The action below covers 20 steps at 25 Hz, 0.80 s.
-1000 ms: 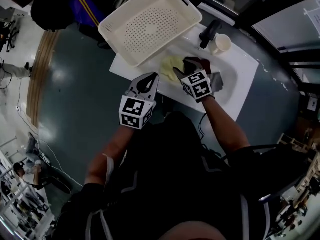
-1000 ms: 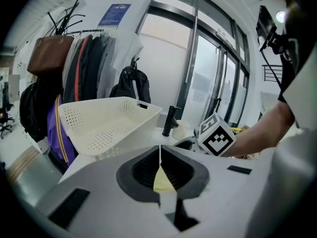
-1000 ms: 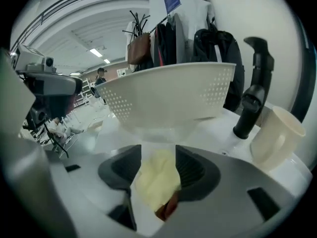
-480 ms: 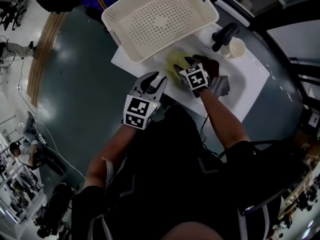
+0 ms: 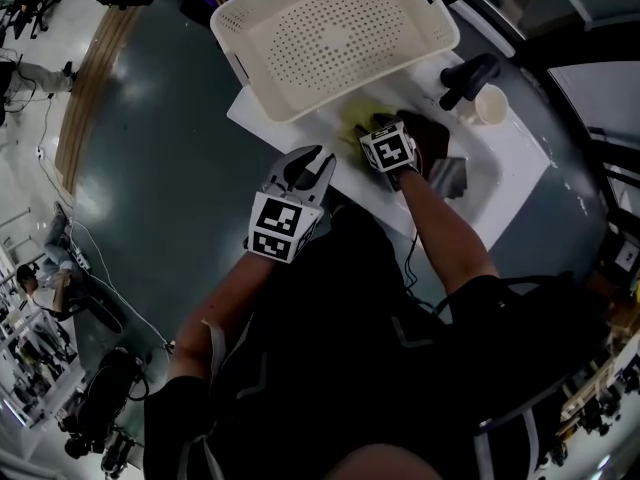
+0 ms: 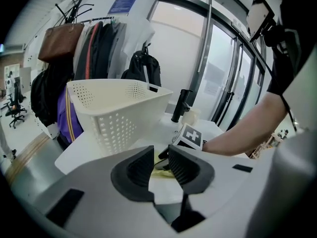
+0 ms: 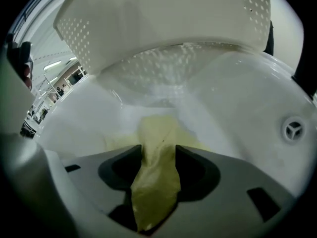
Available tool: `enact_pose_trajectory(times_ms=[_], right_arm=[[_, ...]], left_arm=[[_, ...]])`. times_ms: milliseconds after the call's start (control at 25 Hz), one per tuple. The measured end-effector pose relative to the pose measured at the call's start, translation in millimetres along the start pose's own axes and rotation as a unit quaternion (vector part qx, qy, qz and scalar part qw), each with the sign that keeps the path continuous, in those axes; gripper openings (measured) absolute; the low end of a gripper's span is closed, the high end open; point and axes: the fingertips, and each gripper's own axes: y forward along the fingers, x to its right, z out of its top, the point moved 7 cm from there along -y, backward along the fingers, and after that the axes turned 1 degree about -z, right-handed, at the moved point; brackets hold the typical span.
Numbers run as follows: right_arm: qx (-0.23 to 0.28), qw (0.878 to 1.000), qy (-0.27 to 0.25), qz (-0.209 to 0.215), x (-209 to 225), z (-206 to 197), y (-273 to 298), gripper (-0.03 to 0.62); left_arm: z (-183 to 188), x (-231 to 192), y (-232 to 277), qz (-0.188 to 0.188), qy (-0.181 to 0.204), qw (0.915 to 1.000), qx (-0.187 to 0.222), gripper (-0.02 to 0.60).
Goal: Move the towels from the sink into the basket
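**Yellow towel** [image 7: 153, 175]: lies crumpled in the white sink [image 7: 257, 103], at the centre of the right gripper view. One fold runs up between the jaws of the right gripper [image 7: 158, 150]. Those jaws have just been closing and now pinch the fold from both sides.

**Dark towel** [image 5: 425, 136], **grey towel** [image 5: 452, 176]: in the sink just right of the yellow towel, right of centre in the head view.

**Basket** [image 5: 330, 38]: cream and perforated, at top centre of the head view, just beyond the yellow towel.

**Left gripper** [image 6: 159, 155]: jaws slightly apart and holding nothing. It sits left of the right gripper in the head view, near the counter's near edge, pointing towards the sink.

**Faucet** [image 5: 468, 76], **cup** [image 5: 490, 105]: at the upper right of the head view, beside each other on the far side of the sink.
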Motion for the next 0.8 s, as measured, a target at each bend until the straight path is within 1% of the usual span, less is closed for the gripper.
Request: enact_pose_trajectory(times_ms=[160, 240, 280, 440, 600, 800], right_arm=[[-0.007, 1.0, -0.002, 0.0, -0.9, 0.4, 4.3, 0.201], [-0.012, 1.0, -0.007, -0.008, 0.2, 2.3, 4.7, 0.156], [-0.015, 1.0, -0.012, -0.013, -0.1, 3.1, 4.5, 0.114], [-0.014, 0.999, -0.017, -0.023, -2.7, 4.1, -1.6, 0.064], [0.004, 0.999, -0.003, -0.038, -5.9, 11.8, -16.9, 0.054], [0.033, 0.998, -0.009, -0.056, -16.6, 25.3, -46.2, 0.043]], left_arm=[[4.2, -2.6, -4.8, -0.002, 0.003, 1.0, 0.007, 0.097], [6.0, -3.2, -8.1, -0.006, 0.004, 0.9999, 0.009, 0.094], [6.8, -3.3, -10.3, -0.007, 0.006, 0.9999, 0.011, 0.089], [11.4, -1.7, -21.4, -0.02, 0.012, 0.9994, 0.024, 0.078], [18.8, -3.8, -34.5, -0.027, 0.024, 0.9987, 0.036, 0.067], [28.1, -6.6, -50.1, -0.049, 0.037, 0.997, 0.048, 0.055]])
